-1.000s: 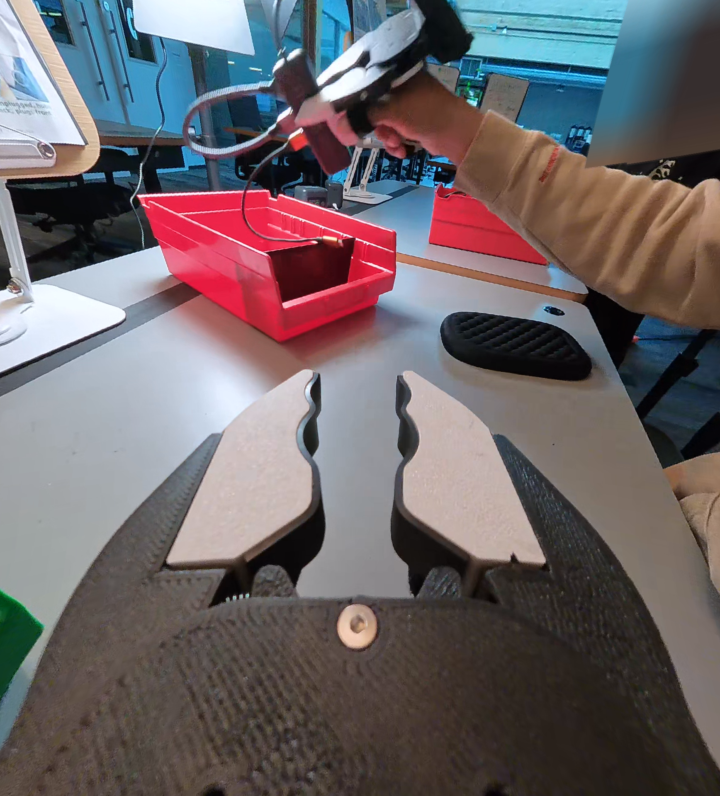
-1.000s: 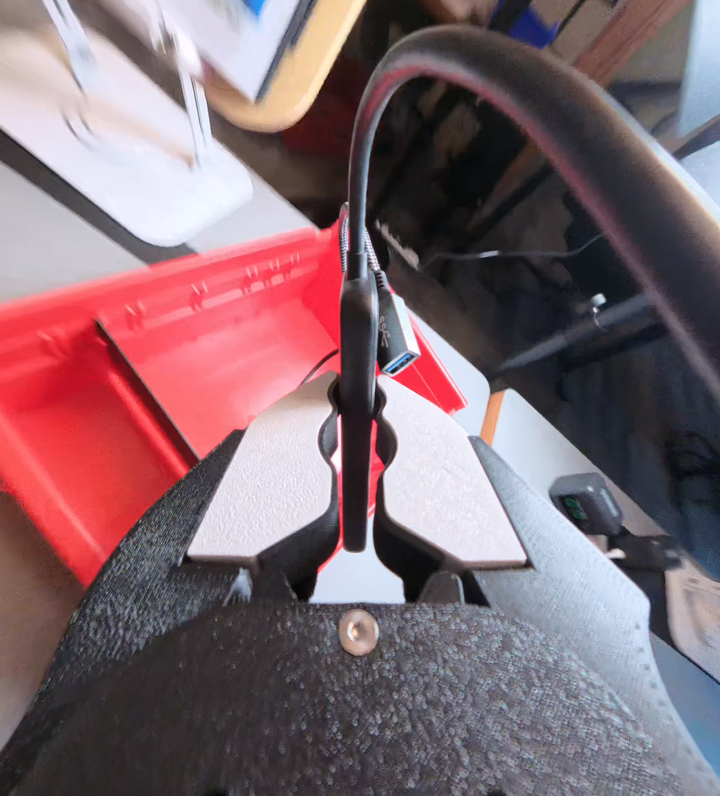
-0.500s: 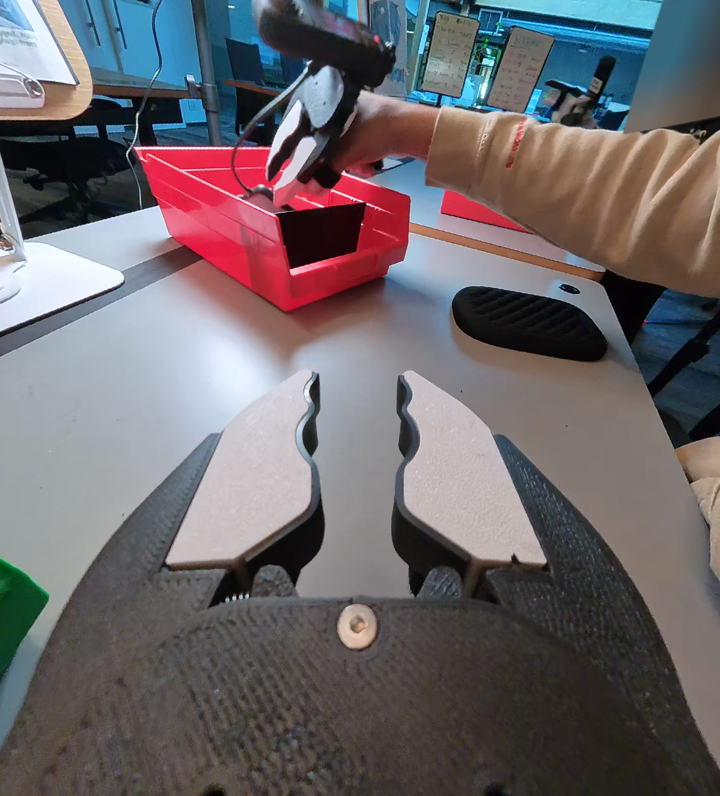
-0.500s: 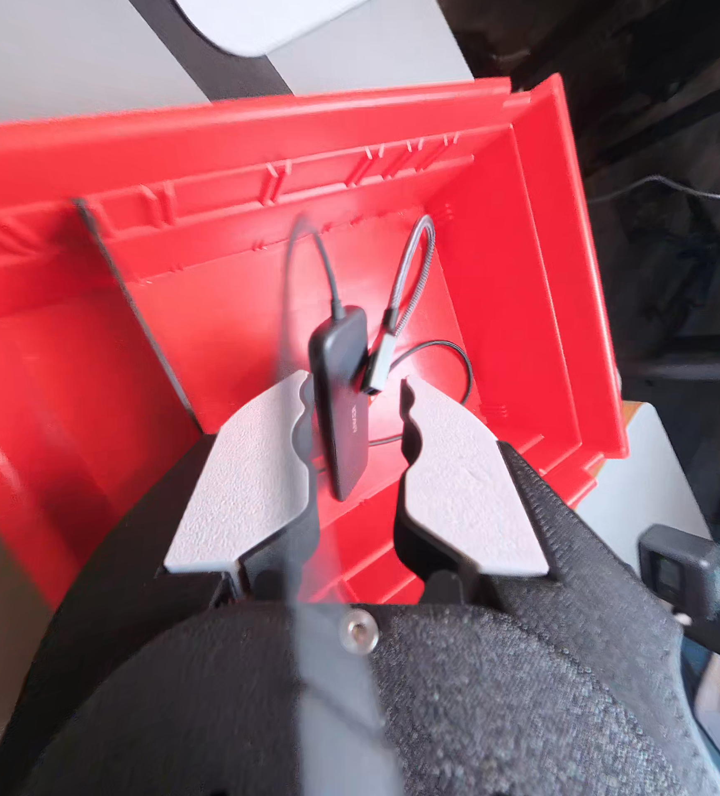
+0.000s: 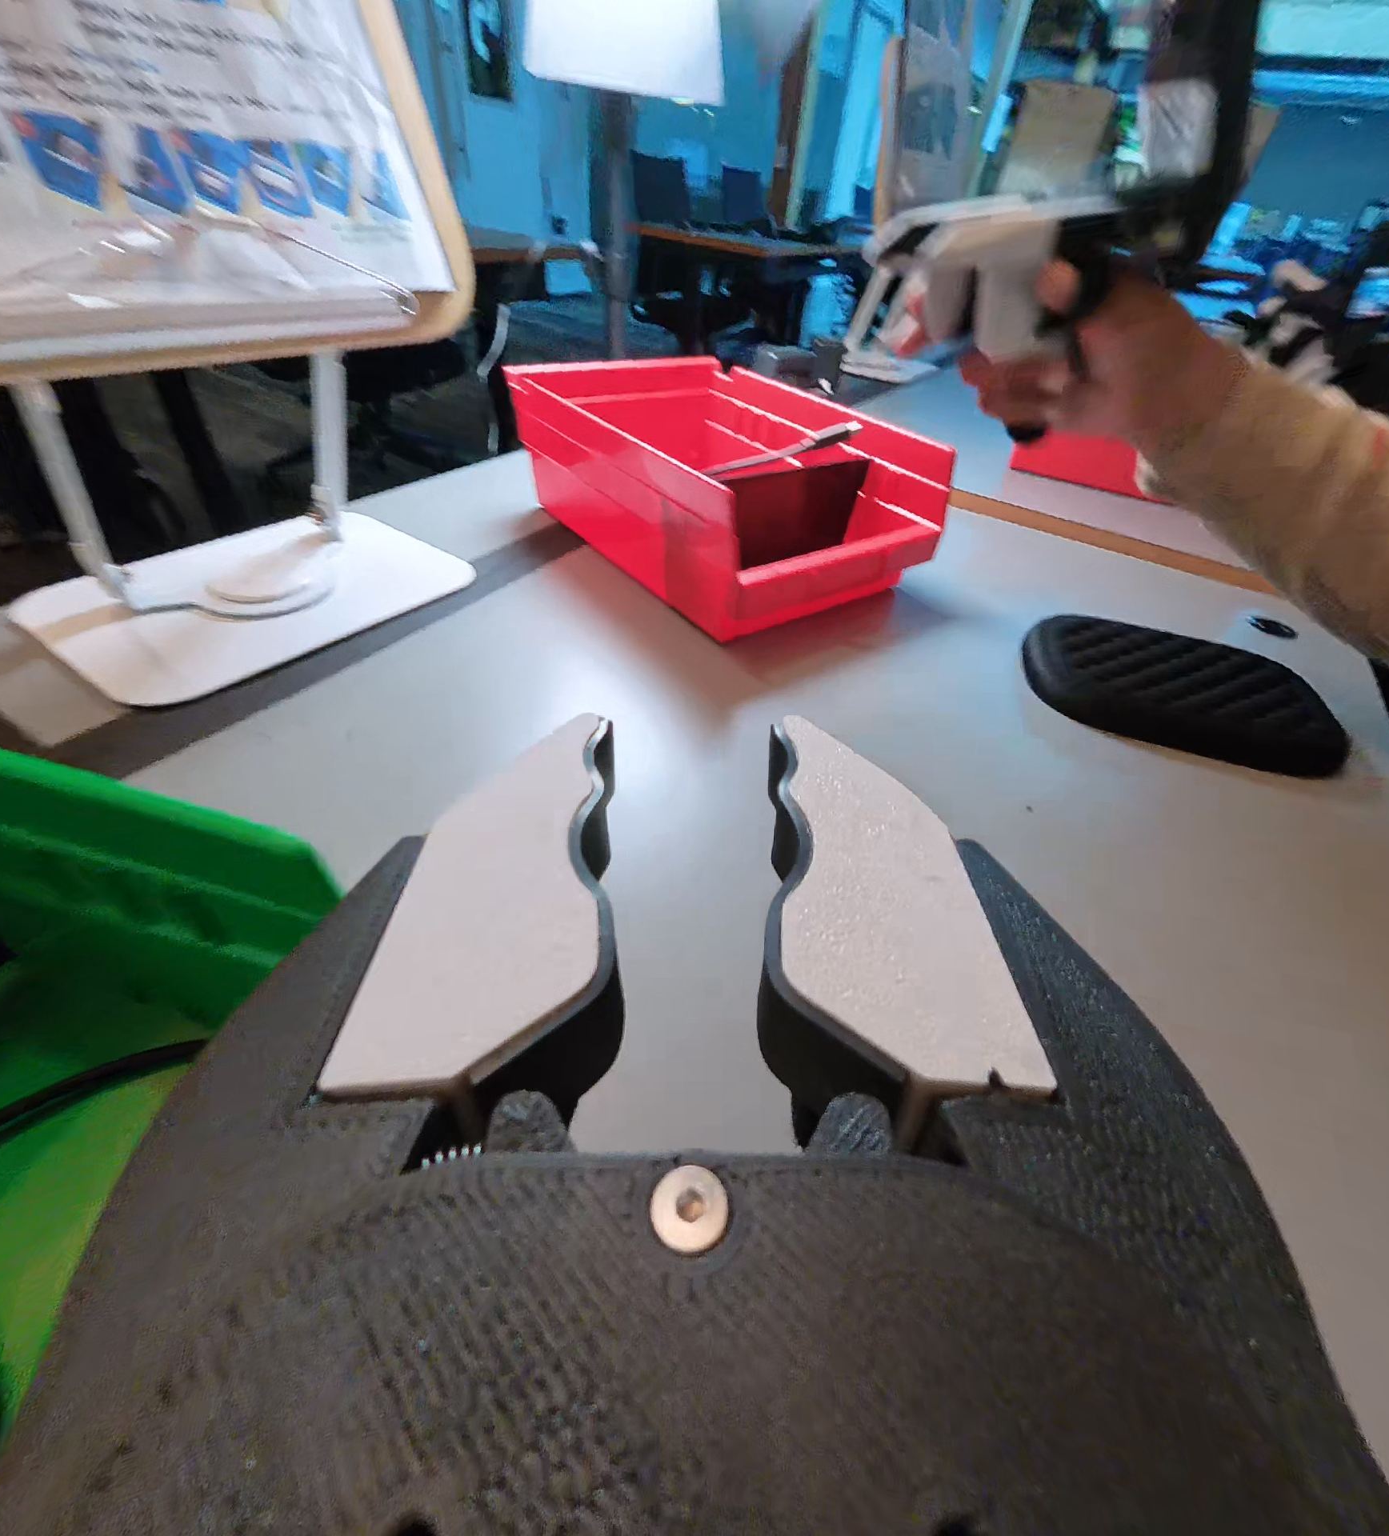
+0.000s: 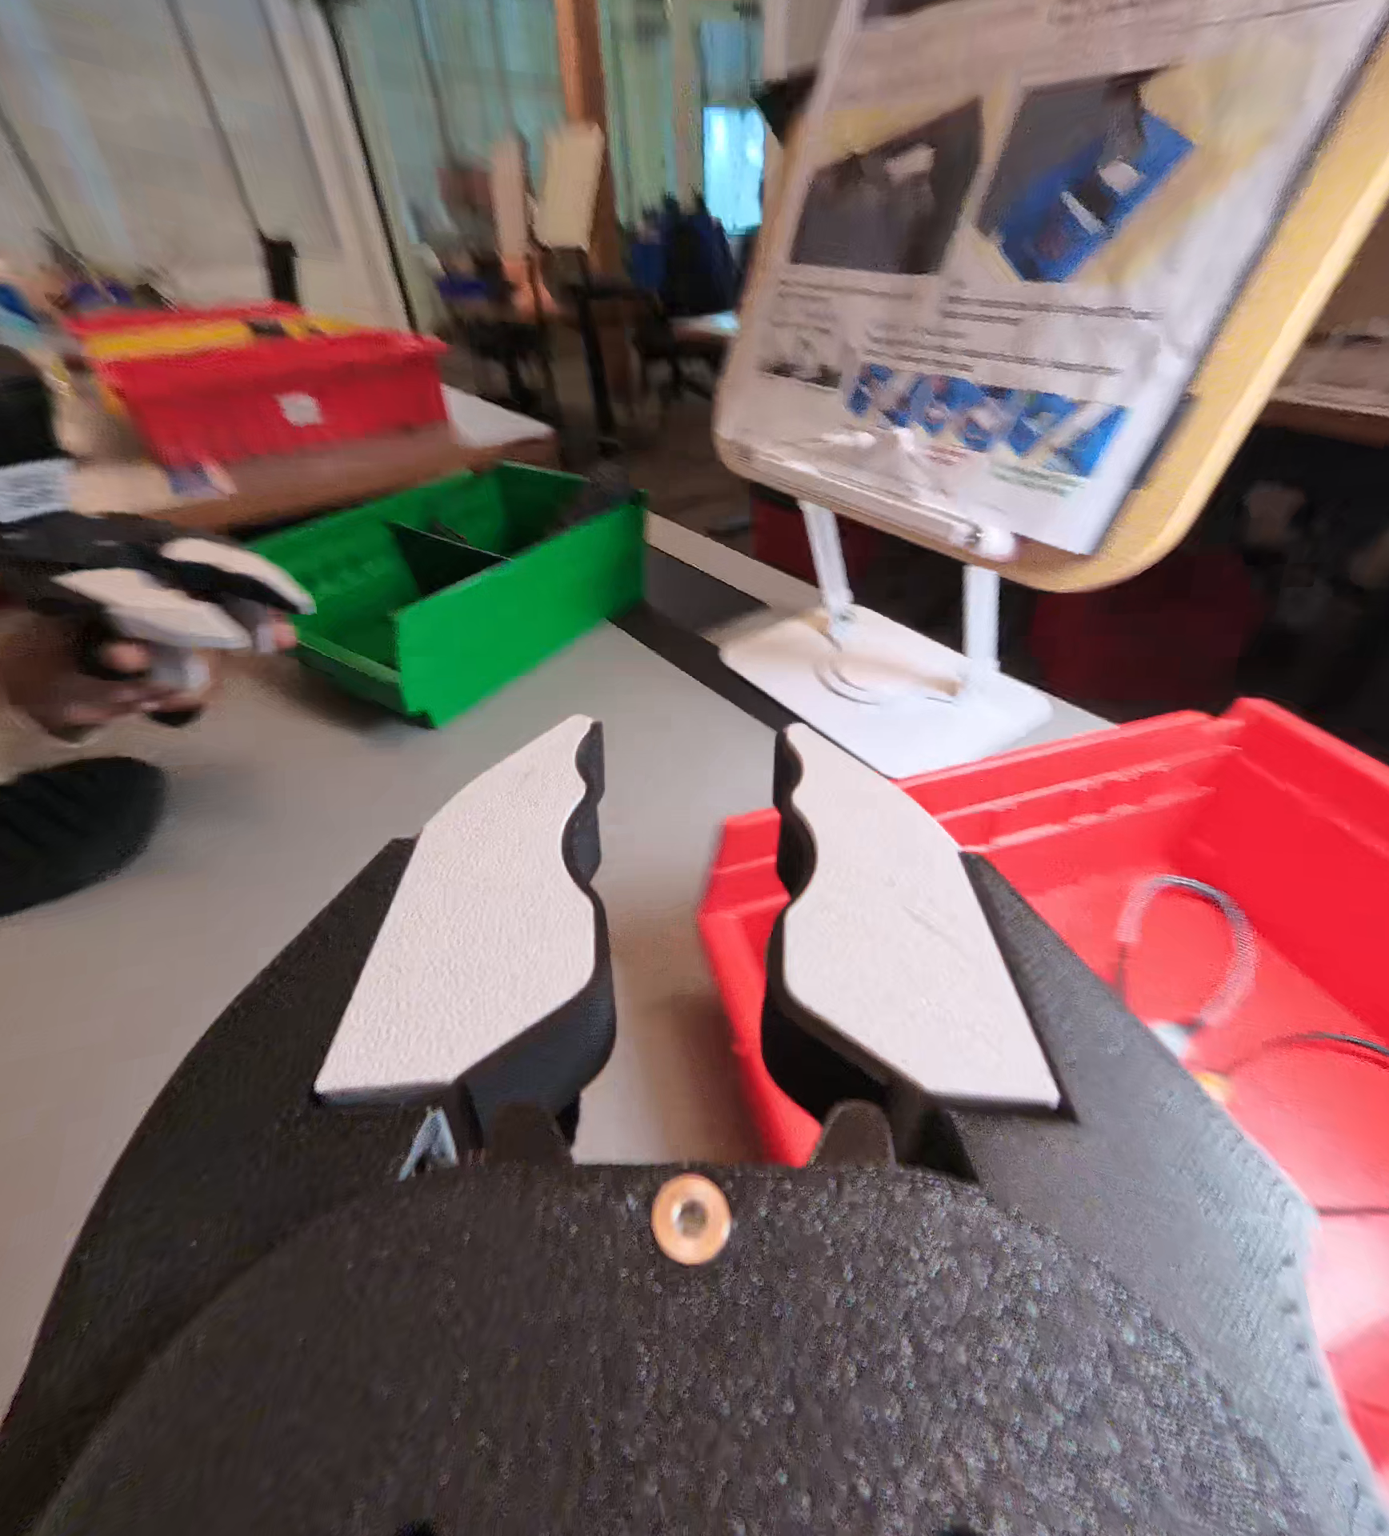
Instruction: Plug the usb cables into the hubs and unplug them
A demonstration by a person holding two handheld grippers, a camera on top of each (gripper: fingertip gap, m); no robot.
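Vs 1 s ago: right gripper (image 6: 687,760) no longer clamps the hub; its fingers are spread w/ nothing between them, and it's off the bin interior, hovering above the red bin's (image 6: 1223,781) near-left corner and the grey table (image 6: 242,873). The cables (image 6: 1190,964) now lie loose on the red bin floor in the right wrist view, thin dark loops; hub itself can't be made out there, too blurred. In the left wrist view a grey cable end (image 5: 791,445) pokes up over the dark divider of the same red bin (image 5: 724,490). Left gripper (image 5: 689,769) is released as before, fingers apart, nothing held, low over the table (image 5: 1090,873), but the view has swung left: green bin (image 5: 93,898) now fills more of the lower left, just beside the gripper body. Right gripper (image 5: 891,249) seen from the left cam is up high, roughly level, held in a hand (image 5: 1090,366) w/ a beige sleeve (image 5: 1298,515), above and right of the red bin. Black ribbed pad (image 5: 1182,706) sits on the table to the right; white document stand (image 5: 242,582) at back left.
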